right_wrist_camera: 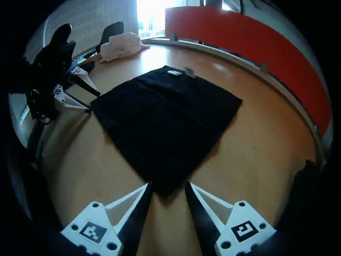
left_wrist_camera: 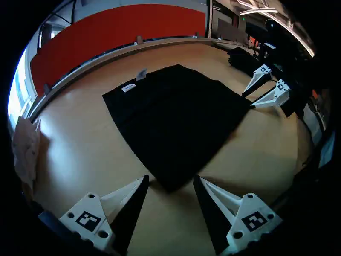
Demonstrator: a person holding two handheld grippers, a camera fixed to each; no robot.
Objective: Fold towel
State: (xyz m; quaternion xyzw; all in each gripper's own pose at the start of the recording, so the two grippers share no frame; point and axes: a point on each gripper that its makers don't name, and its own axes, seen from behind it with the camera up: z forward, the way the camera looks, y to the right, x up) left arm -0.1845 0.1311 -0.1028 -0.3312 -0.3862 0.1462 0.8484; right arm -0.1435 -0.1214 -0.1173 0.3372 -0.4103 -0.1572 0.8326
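1. The black towel (left_wrist_camera: 174, 115) lies flat on the wooden desk (left_wrist_camera: 85, 149), spread out with its corners visible. A white tag (left_wrist_camera: 128, 87) sits near the far edge.
2. The left tongs (left_wrist_camera: 170, 178) are spread. 1 towel corner lies between the 2 tips, and nothing is pinched yet.
3. The right tongs (right_wrist_camera: 168, 184) are also spread, straddling the neighbouring corner and not gripping it. So the 2 tongs sit at the 2 ends of the same towel edge.
4. Step in hand, as judged: grab both corners for the 1st fold.
5. To do it well, drop the lower tip of each pair to the desk, slide it under the corner, and close on cloth only. Take enough fabric that it does not slip.
6. Pinch both corners at about the same time so the edge stays straight.
7. Lift low, carry the edge over to the tag side, and line up the corners before letting go.
8. Risk: a shallow pinch drops 1 corner and skews the fold.
9. A pale cloth heap (right_wrist_camera: 121, 45) sits at the desk rim, well apart from the towel.
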